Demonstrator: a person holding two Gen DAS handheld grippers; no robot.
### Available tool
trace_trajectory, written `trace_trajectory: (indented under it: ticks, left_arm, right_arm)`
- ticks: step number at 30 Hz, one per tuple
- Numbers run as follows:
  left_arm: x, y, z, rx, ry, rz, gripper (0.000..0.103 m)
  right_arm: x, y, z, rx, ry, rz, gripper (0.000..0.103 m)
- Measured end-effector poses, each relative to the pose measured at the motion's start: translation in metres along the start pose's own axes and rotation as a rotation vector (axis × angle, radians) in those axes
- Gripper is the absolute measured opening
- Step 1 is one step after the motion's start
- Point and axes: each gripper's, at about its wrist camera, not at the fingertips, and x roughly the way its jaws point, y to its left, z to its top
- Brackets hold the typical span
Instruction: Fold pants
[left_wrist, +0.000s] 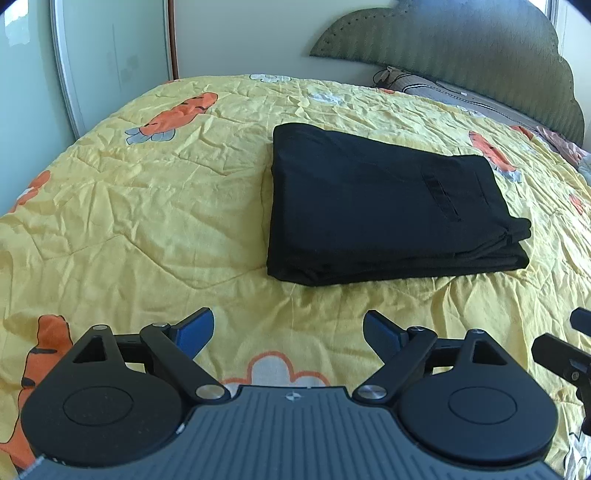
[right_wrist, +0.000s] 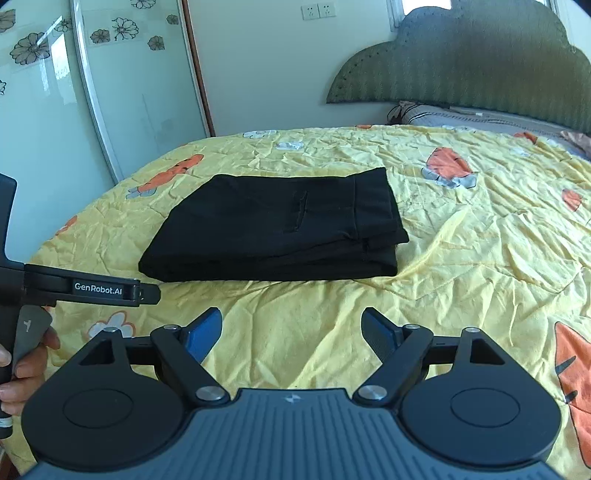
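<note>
Two grippers hang over the near part of the bed, both with jaws spread wide and nothing between the blue pads: left gripper (left_wrist: 288, 332), right gripper (right_wrist: 291, 330), neither touching the black pants (left_wrist: 384, 210). The pants lie folded into a thick rectangular stack around the middle of the yellow carrot-print quilt (left_wrist: 147, 206), stacked layer edges facing the near edge, a pocket slit showing on top. Green headboard (right_wrist: 472, 62) and a grey pillow (right_wrist: 476, 118) sit at the far right edge; a hand (right_wrist: 22, 365) grips the left gripper's handle.
</note>
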Motion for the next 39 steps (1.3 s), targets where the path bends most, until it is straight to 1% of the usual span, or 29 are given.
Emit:
trace_trajectory:
  ticks: [2, 5, 9, 16, 25, 39]
  left_arm:
    - [0.001, -0.001, -0.007, 0.004, 0.005, 0.009, 0.09]
    - [0.003, 0.002, -0.014, -0.015, 0.022, 0.008, 0.09]
    - [0.002, 0.004, -0.019, -0.025, 0.013, 0.027, 0.09]
    - [0.0, 0.002, -0.023, -0.005, 0.006, 0.036, 0.091]
    - [-0.001, 0.001, -0.028, 0.008, 0.002, 0.046, 0.094]
    - [-0.004, 0.0, -0.03, 0.013, 0.0, 0.054, 0.094]
  right_arm:
    - [0.002, 0.004, -0.004, -0.013, 0.008, -0.026, 0.083]
    - [0.005, 0.004, -0.008, 0.002, 0.021, -0.017, 0.083]
    - [0.009, 0.007, -0.012, -0.002, 0.029, -0.041, 0.083]
    - [0.014, 0.009, -0.014, 0.003, 0.044, -0.056, 0.083]
    - [0.016, 0.01, -0.018, -0.004, 0.062, -0.061, 0.084]
    - [0.014, 0.008, -0.02, 0.005, 0.058, -0.062, 0.085]
